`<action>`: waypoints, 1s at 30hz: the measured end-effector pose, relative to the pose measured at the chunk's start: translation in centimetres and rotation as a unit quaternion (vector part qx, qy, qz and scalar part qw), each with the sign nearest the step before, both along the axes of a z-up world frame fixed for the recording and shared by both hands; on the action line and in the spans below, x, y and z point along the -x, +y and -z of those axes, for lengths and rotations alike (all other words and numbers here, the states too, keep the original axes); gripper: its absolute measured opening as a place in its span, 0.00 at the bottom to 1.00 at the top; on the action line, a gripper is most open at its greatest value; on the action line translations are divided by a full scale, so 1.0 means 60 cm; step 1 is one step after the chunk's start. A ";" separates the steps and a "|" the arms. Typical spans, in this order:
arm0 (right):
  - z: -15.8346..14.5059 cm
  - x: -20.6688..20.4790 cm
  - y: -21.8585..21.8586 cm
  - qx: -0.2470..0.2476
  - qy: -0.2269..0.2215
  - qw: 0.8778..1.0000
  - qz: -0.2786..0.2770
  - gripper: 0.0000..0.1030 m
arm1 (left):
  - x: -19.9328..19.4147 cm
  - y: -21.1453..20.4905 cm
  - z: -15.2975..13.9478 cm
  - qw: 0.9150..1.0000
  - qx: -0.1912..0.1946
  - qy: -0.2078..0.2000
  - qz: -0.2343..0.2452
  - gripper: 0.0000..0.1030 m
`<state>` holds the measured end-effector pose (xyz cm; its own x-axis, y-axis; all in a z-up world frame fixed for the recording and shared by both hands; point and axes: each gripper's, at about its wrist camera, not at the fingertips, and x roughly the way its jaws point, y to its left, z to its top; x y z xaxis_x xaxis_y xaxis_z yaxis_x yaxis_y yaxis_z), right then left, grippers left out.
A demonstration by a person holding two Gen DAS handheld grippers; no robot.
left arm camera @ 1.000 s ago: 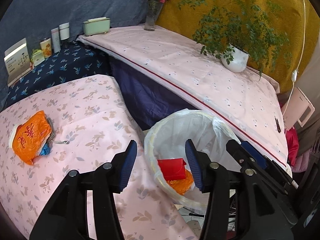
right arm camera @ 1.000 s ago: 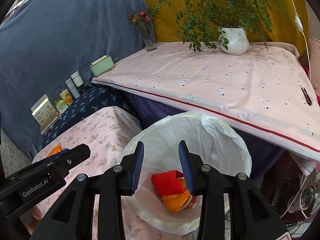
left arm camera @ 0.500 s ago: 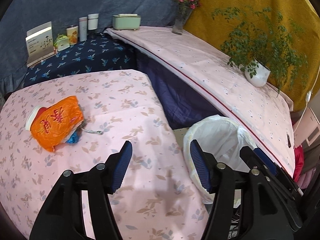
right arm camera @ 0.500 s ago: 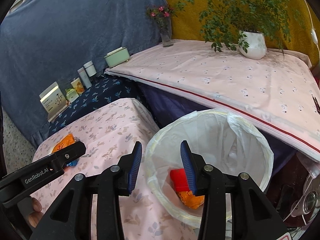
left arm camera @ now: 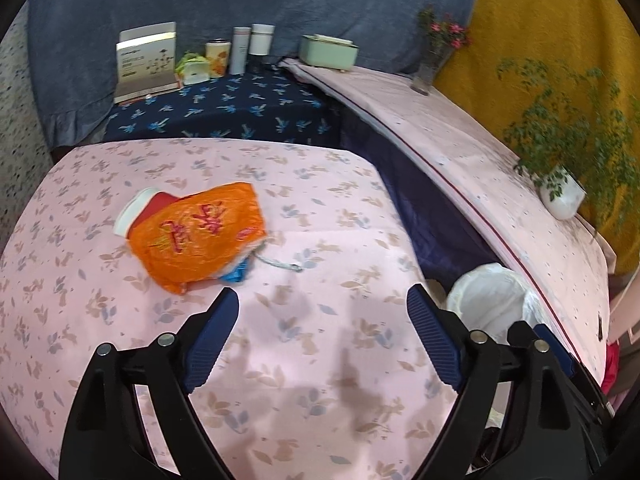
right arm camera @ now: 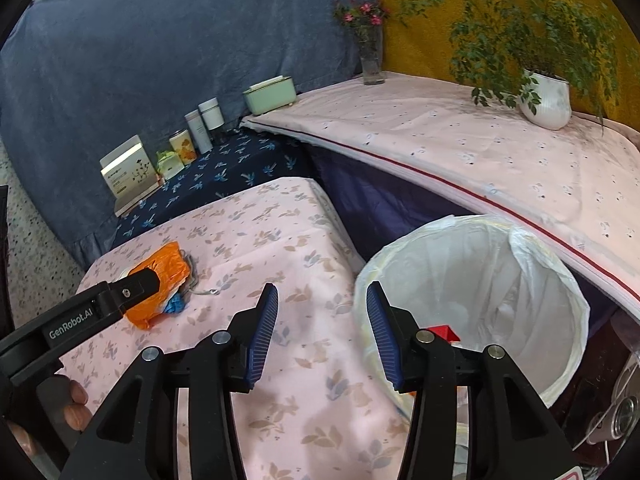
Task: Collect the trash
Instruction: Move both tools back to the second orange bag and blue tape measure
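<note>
Both grippers hold nothing: left gripper jaws spread wide above the floral pink cloth, right gripper jaws about half open over the cloth's edge. Orange wrapper lies at 11 o'clock of the left fingers, on top of a white-rimmed cup, blue scrap tucked under, possibly plastic. Lined trash bin sits at 2 o'clock of the right fingers, red carton inside.

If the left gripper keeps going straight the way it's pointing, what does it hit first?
Most likely the pink tablecloth: the open left gripper tilts down at bare cloth. The orange bag lies ahead but left of that line. Depth is hard to judge here.
</note>
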<state>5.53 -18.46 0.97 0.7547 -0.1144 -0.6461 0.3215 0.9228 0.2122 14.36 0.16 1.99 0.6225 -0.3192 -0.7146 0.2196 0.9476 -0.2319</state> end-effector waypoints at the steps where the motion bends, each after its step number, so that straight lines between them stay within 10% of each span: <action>1: 0.002 -0.004 0.006 0.000 0.002 1.000 -0.004 0.45 | -0.003 0.007 0.002 1.000 0.000 0.001 -0.005 0.80; 30: 0.082 -0.169 0.147 -0.014 0.058 0.994 -0.094 0.45 | -0.158 0.168 0.124 0.986 0.046 0.108 -0.122 0.79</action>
